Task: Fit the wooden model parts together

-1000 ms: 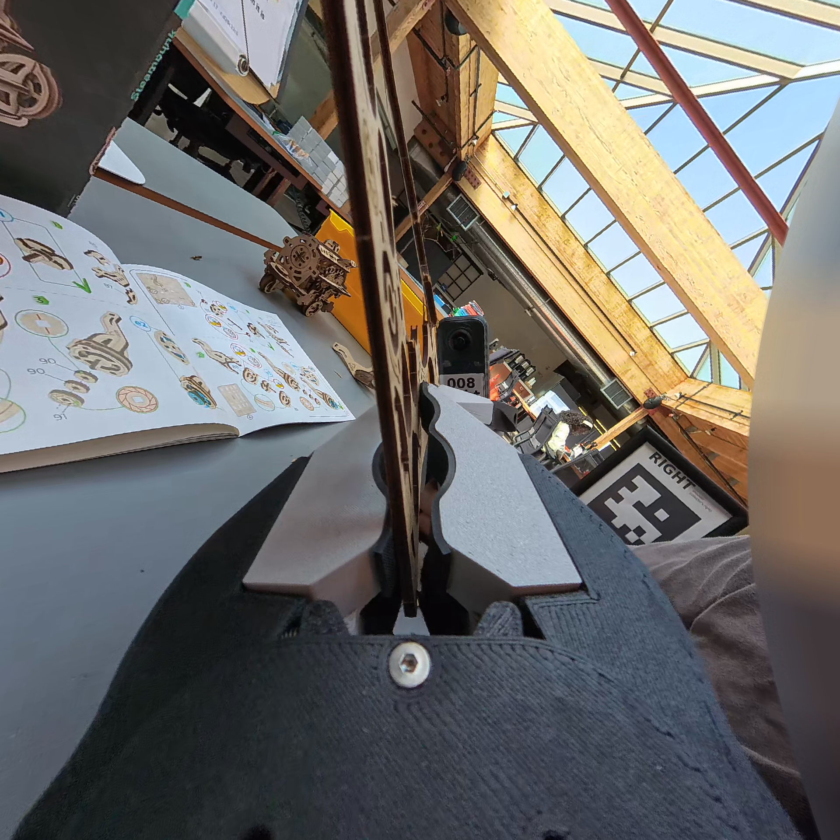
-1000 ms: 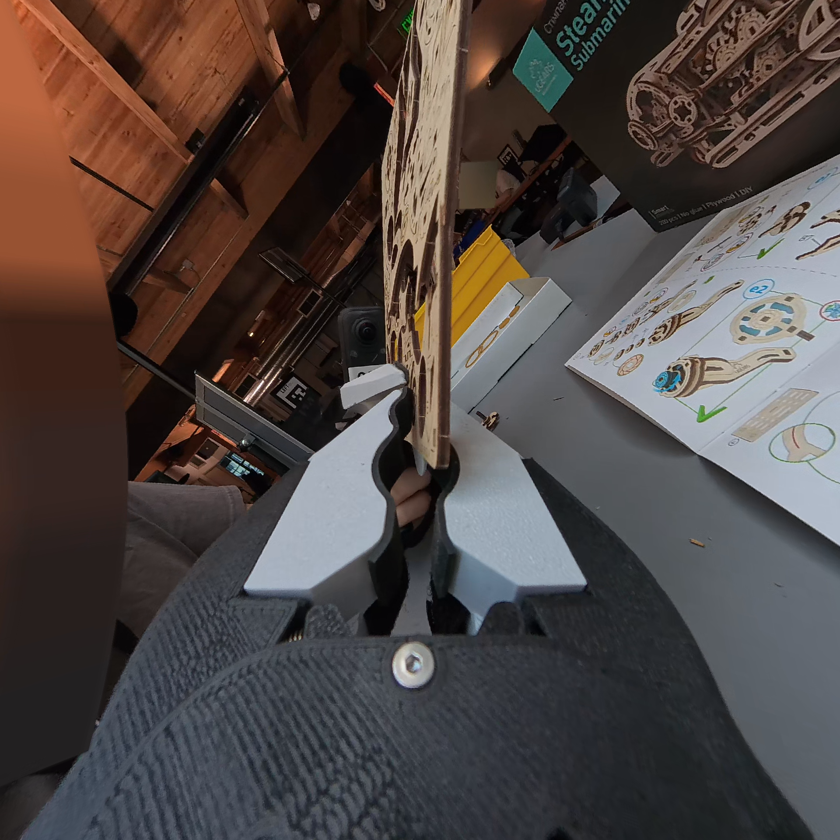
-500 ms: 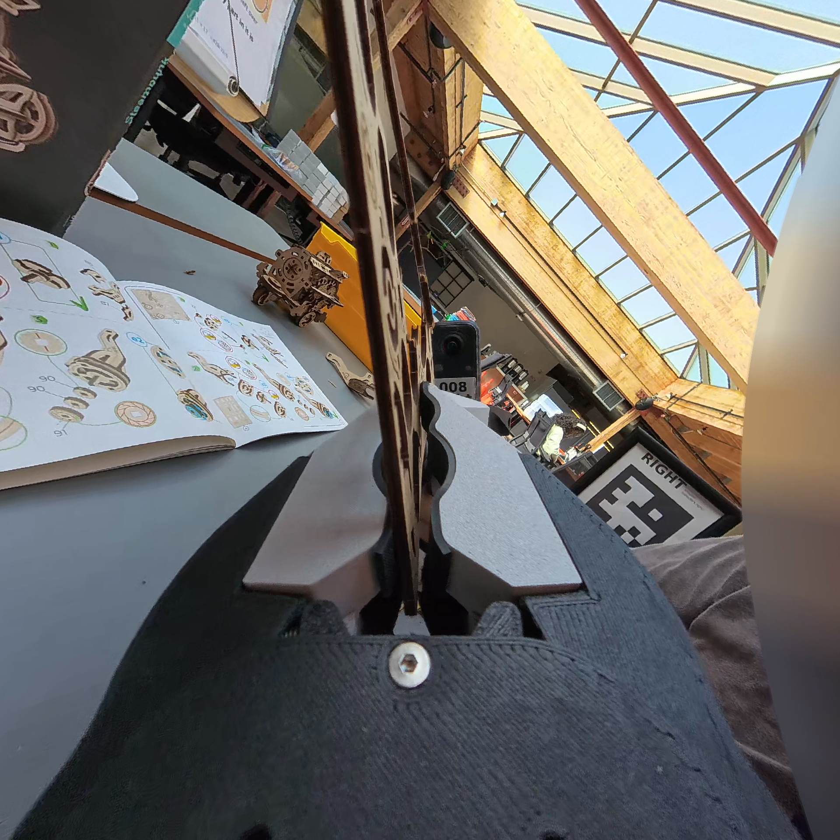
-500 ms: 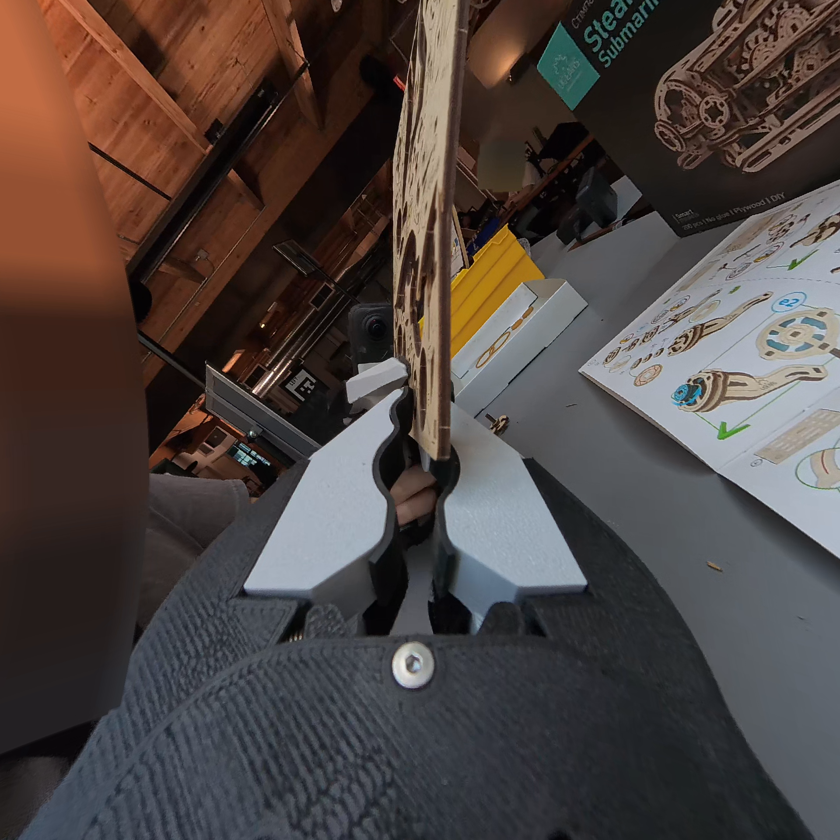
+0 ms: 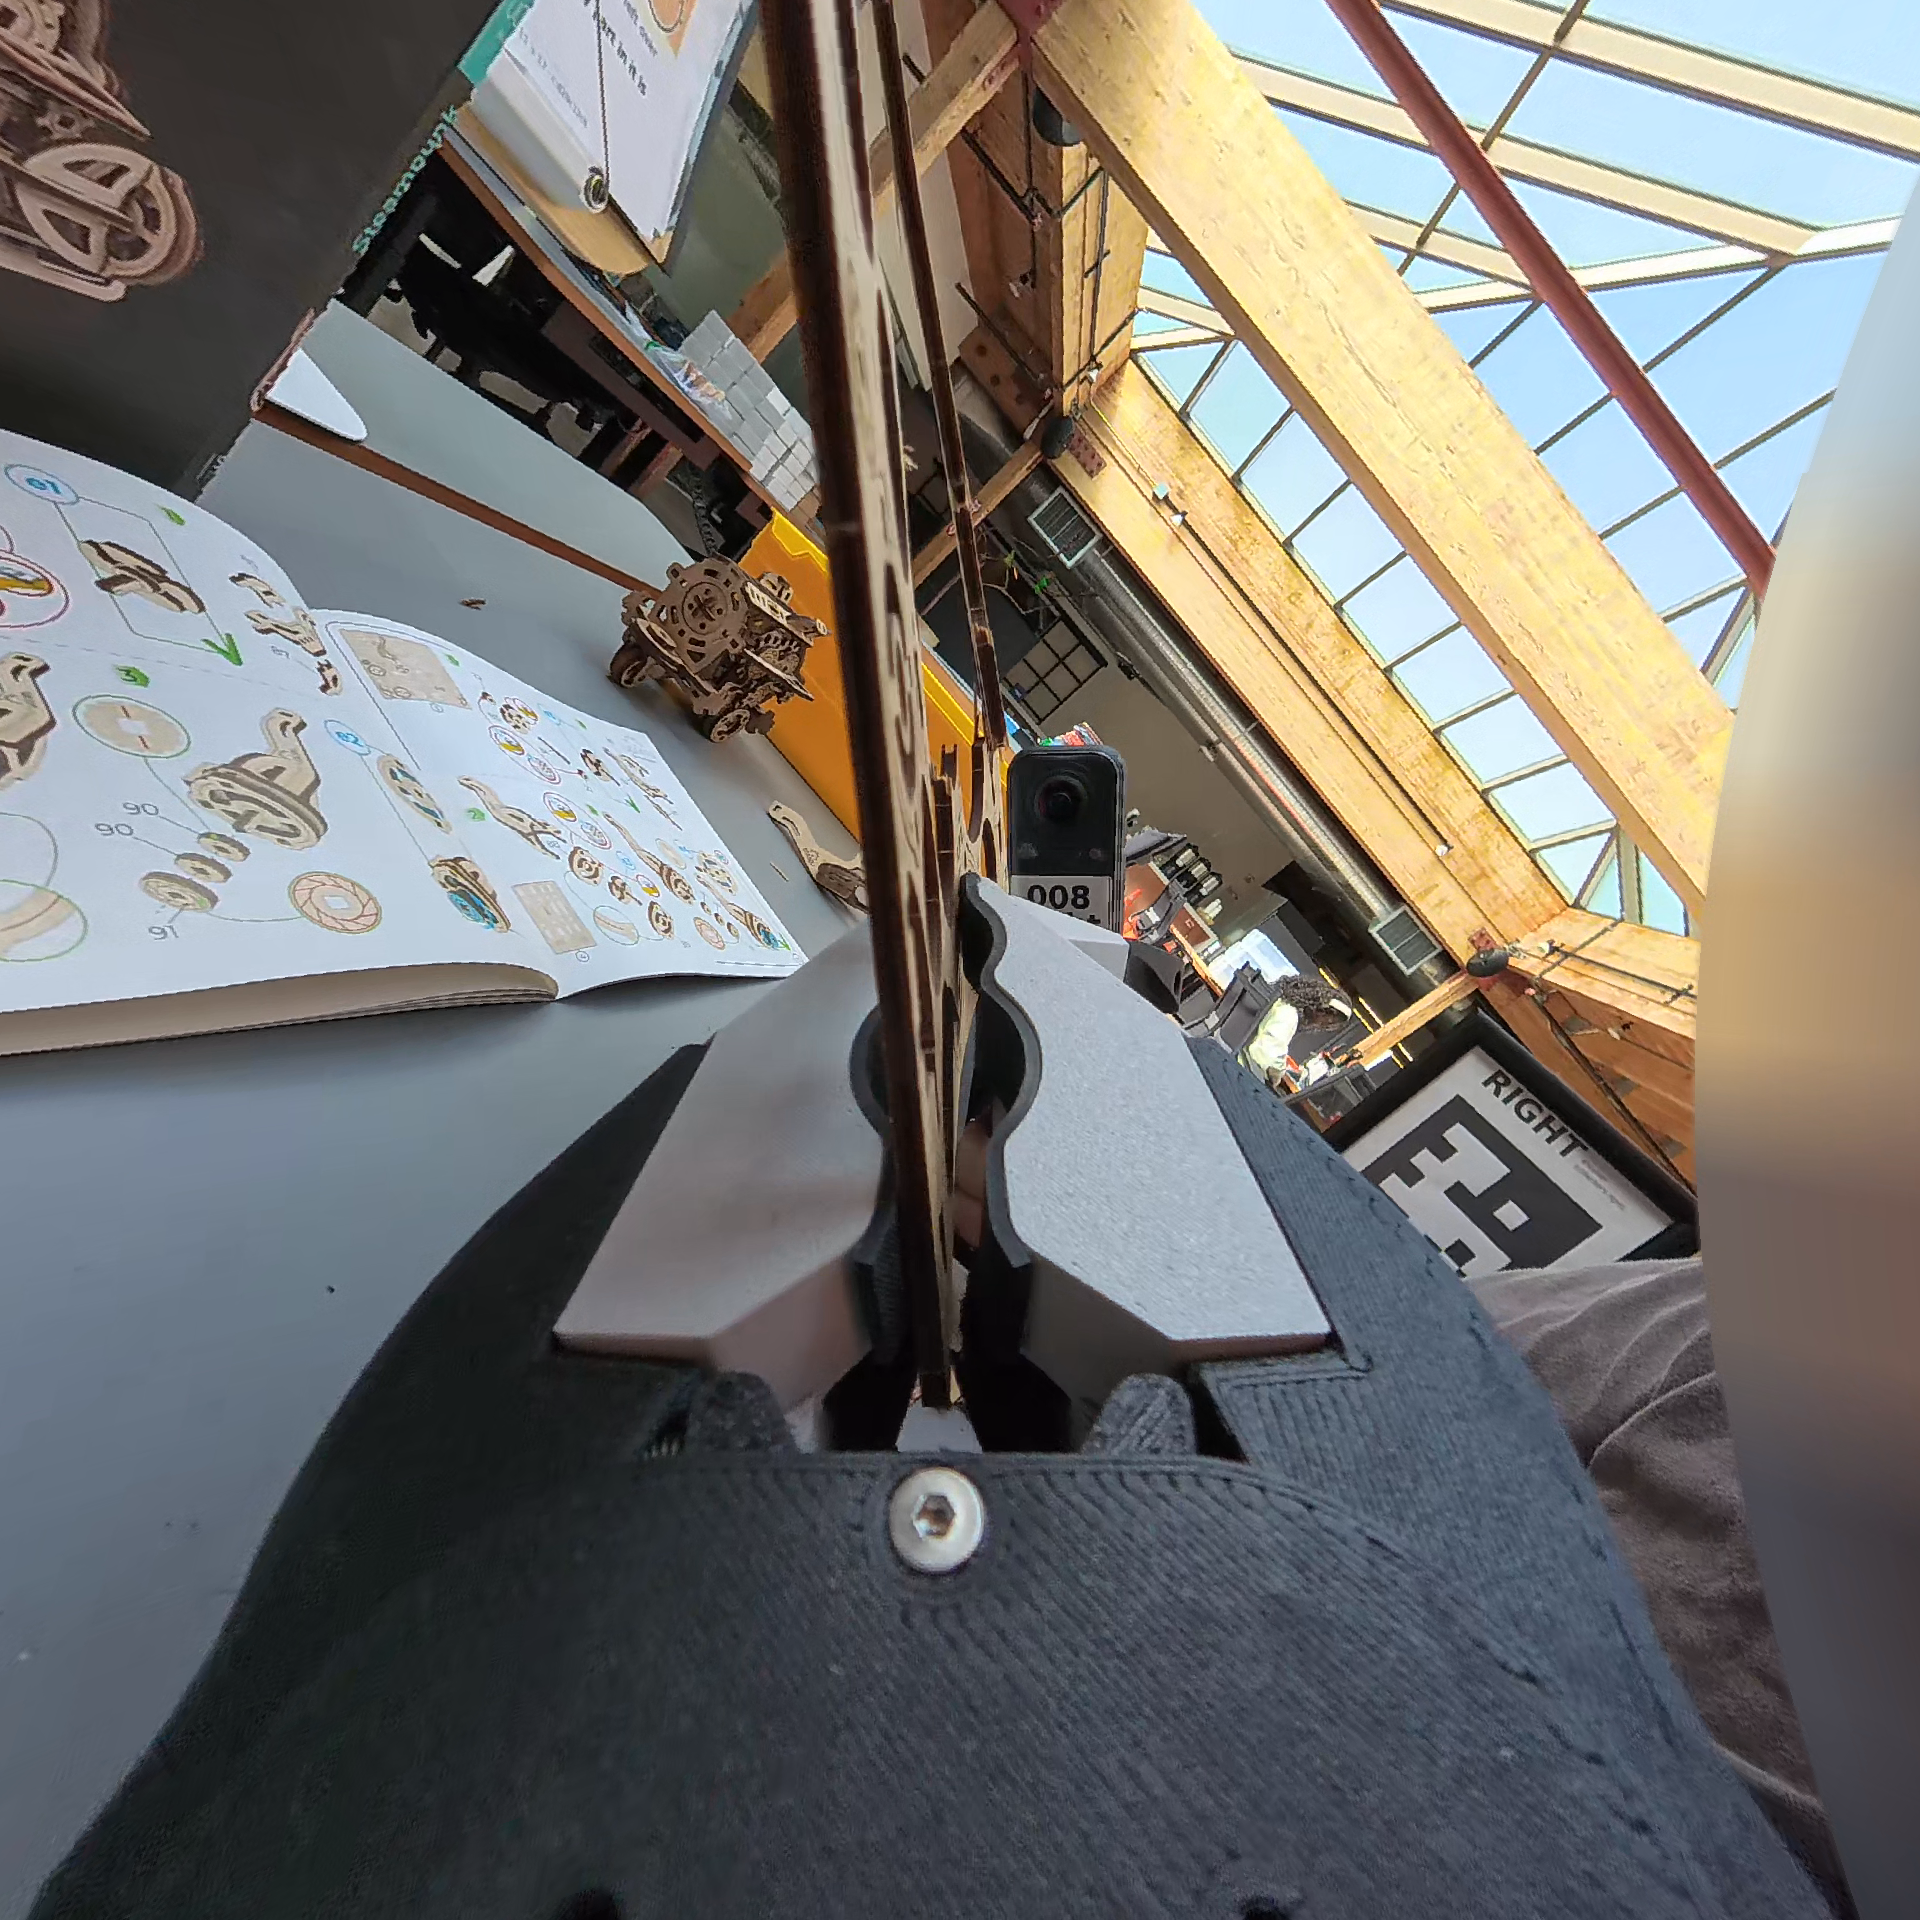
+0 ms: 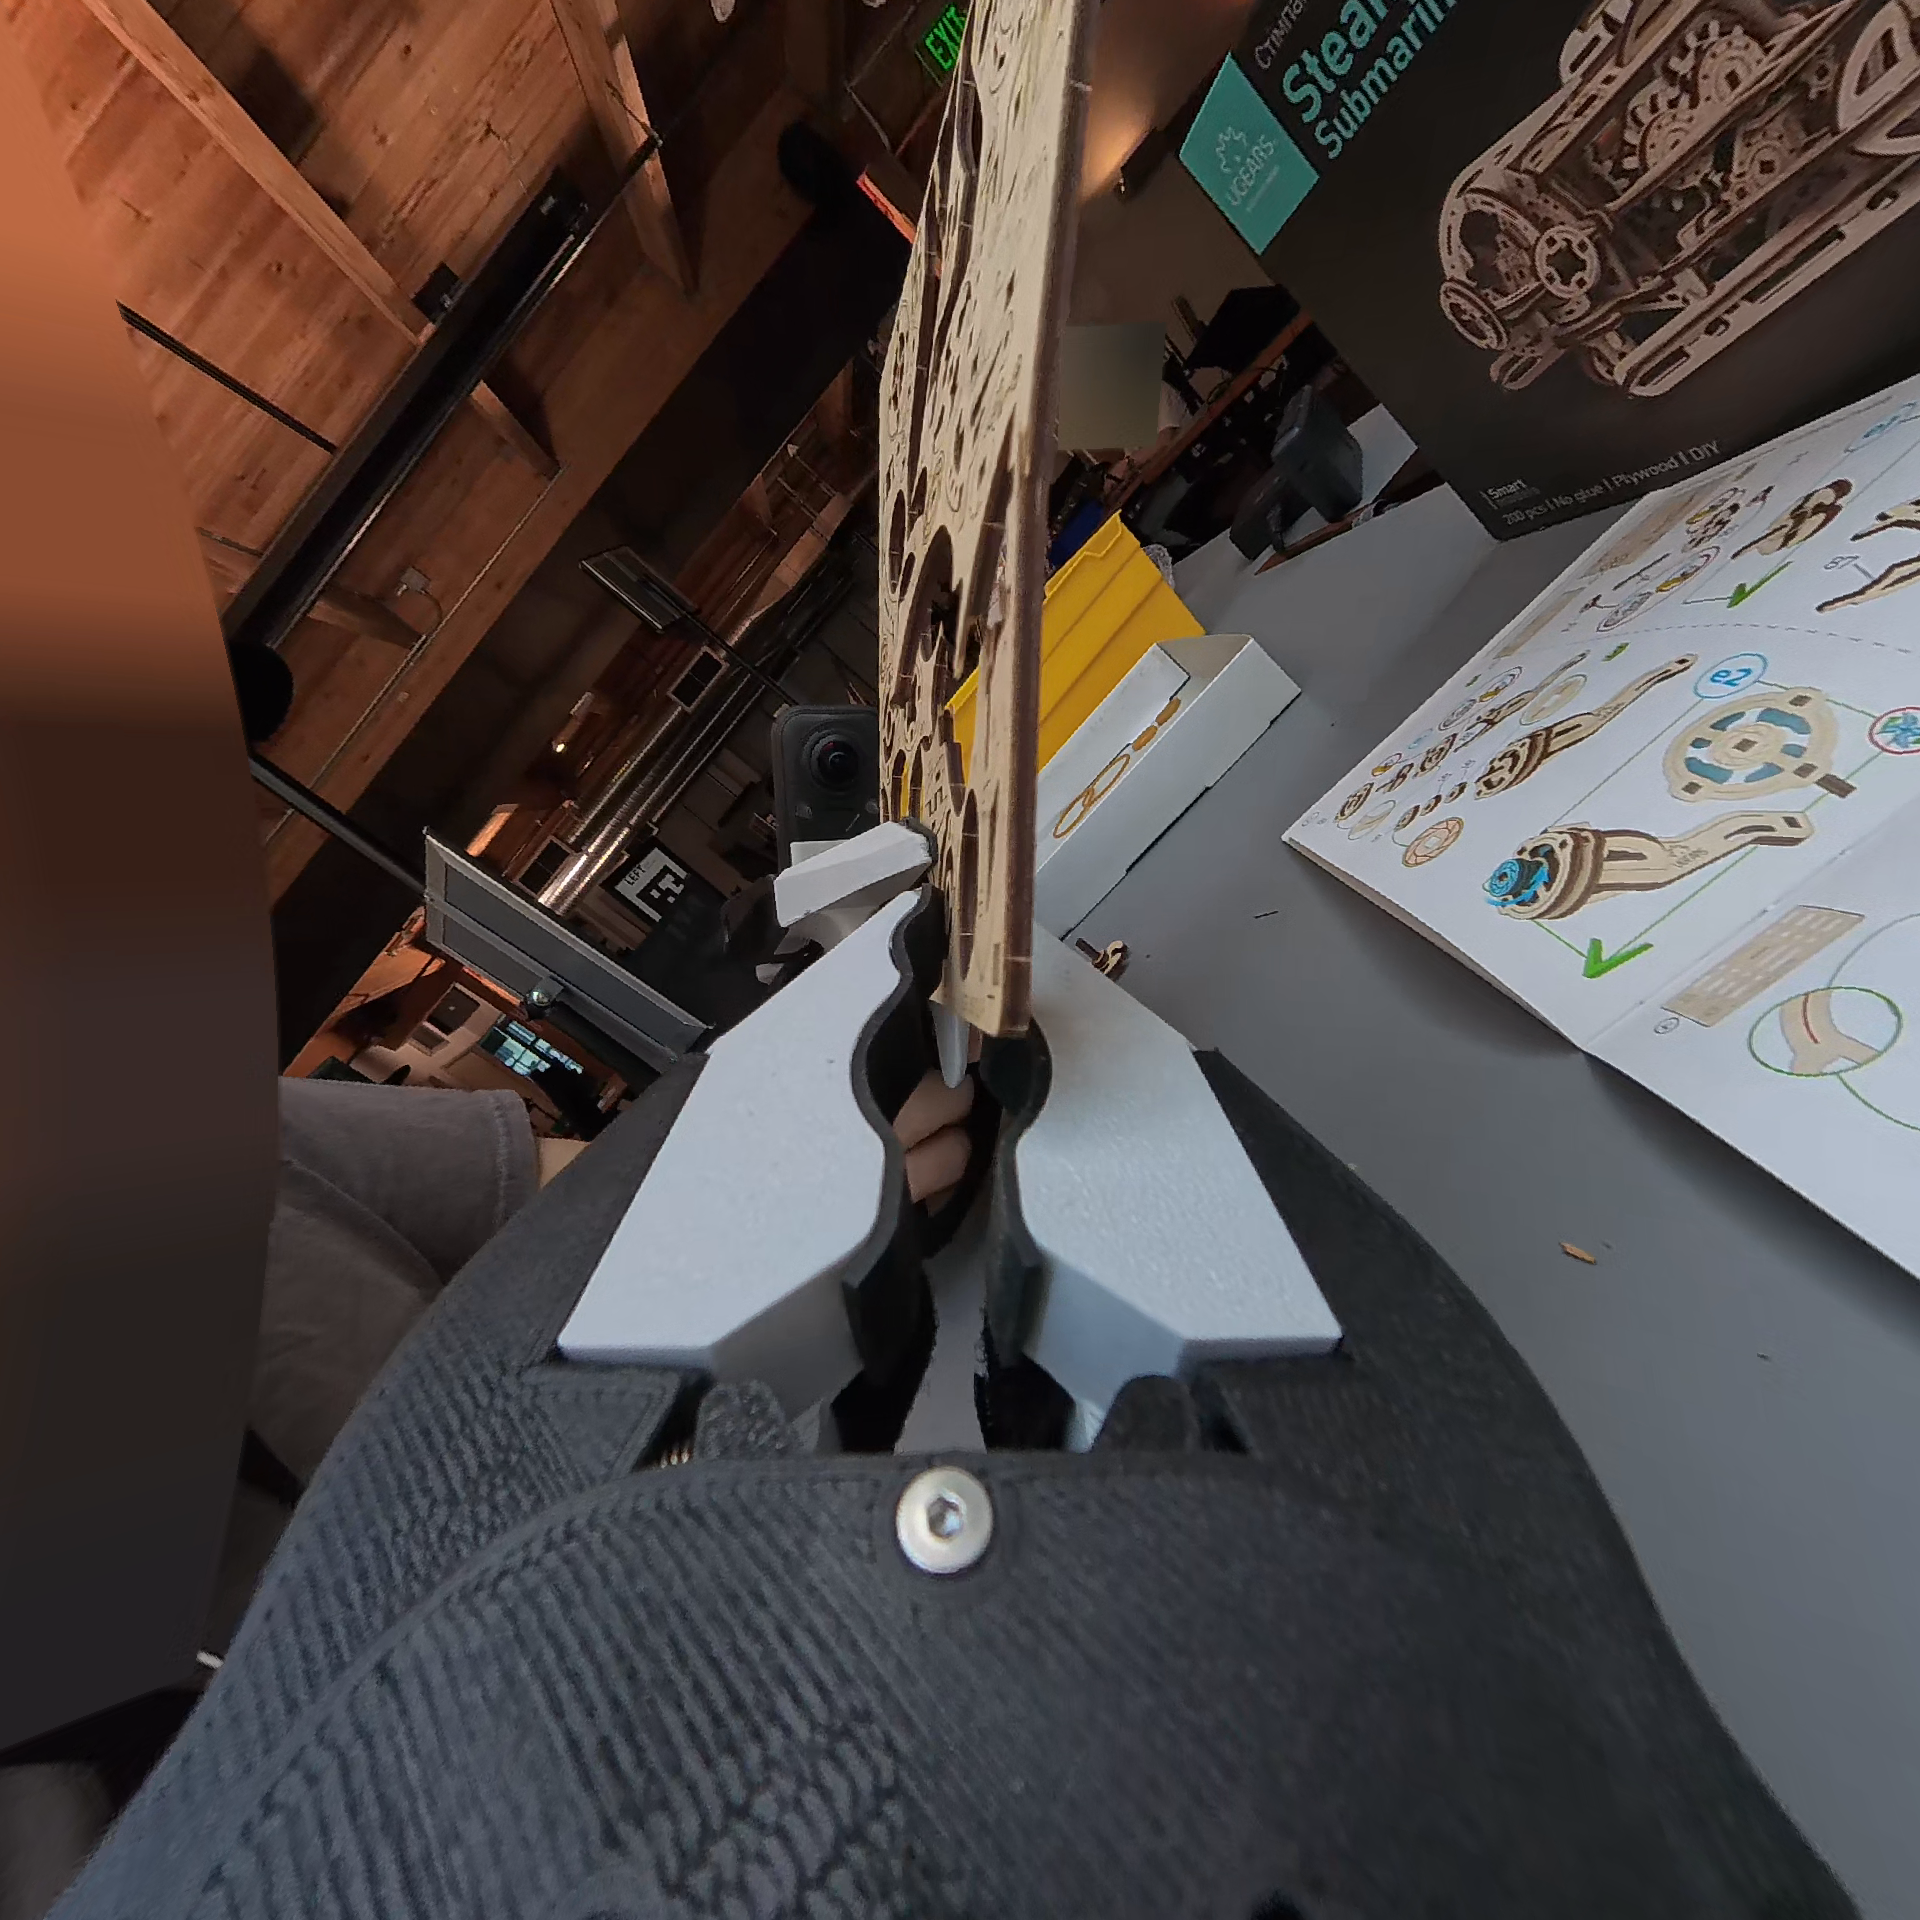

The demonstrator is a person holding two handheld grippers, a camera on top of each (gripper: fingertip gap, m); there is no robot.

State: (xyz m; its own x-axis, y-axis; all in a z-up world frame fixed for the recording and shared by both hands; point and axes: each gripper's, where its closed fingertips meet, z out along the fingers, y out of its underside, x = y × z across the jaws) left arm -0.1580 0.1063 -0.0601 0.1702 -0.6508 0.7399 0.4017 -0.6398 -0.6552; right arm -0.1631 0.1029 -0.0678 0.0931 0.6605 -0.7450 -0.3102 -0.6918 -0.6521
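Note:
A thin plywood sheet of laser-cut model parts (image 5: 862, 520) stands upright, seen edge-on, held between both grippers above the grey table (image 5: 260, 1247). My left gripper (image 5: 925, 935) is shut on its lower edge. My right gripper (image 6: 982, 935) is shut on the sheet's (image 6: 977, 520) bottom corner from the opposite side. The left gripper's finger (image 6: 852, 873) shows just beyond it. A partly built wooden model (image 5: 717, 644) and a loose wooden part (image 5: 826, 857) lie on the table behind the sheet.
An open instruction booklet (image 5: 312, 779) lies on the table; it also shows in the right wrist view (image 6: 1662, 831). The black kit box (image 6: 1610, 208) stands behind it. A white tray (image 6: 1153, 769) with wooden pieces and a yellow bin (image 6: 1101, 623) sit at the table's far edge. Only a small space, under 4 cm, lies between the two pairs of fingers.
Both grippers stay shut on the sheet. The views sway only slightly; nothing on the table has moved.

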